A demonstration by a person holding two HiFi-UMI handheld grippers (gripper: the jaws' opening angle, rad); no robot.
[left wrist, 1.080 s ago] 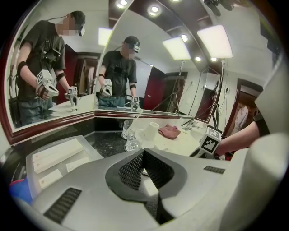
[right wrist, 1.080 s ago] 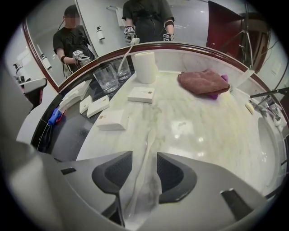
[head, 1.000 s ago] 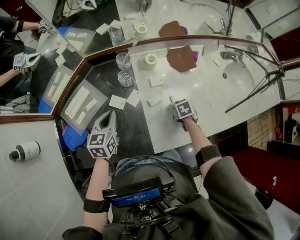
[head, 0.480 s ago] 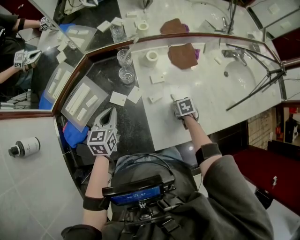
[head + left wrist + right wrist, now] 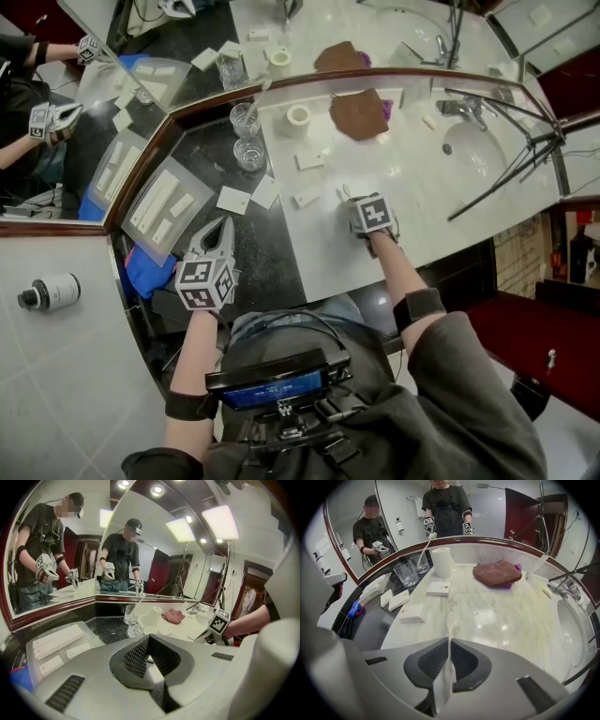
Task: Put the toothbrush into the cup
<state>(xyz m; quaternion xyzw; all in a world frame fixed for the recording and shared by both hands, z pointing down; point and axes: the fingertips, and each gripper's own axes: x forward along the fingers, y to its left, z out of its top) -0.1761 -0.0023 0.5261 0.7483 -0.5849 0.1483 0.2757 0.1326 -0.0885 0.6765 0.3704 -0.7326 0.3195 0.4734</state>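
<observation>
The right gripper (image 5: 449,660) has just clamped its jaws onto the toothbrush (image 5: 449,630) — seemingly wrapped — so lifting toward the far-left cup (image 5: 405,573) follows; left gripper (image 5: 150,639) closed, empty.

sleeve (image 5: 459,375): dark grey | armband (image 5: 418,307): black | left claw (image 5: 223,226): grey, checkered marker cube (image 5: 204,284)

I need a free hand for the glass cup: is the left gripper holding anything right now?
No, the grey left gripper has its jaws closed together with nothing between them.
</observation>
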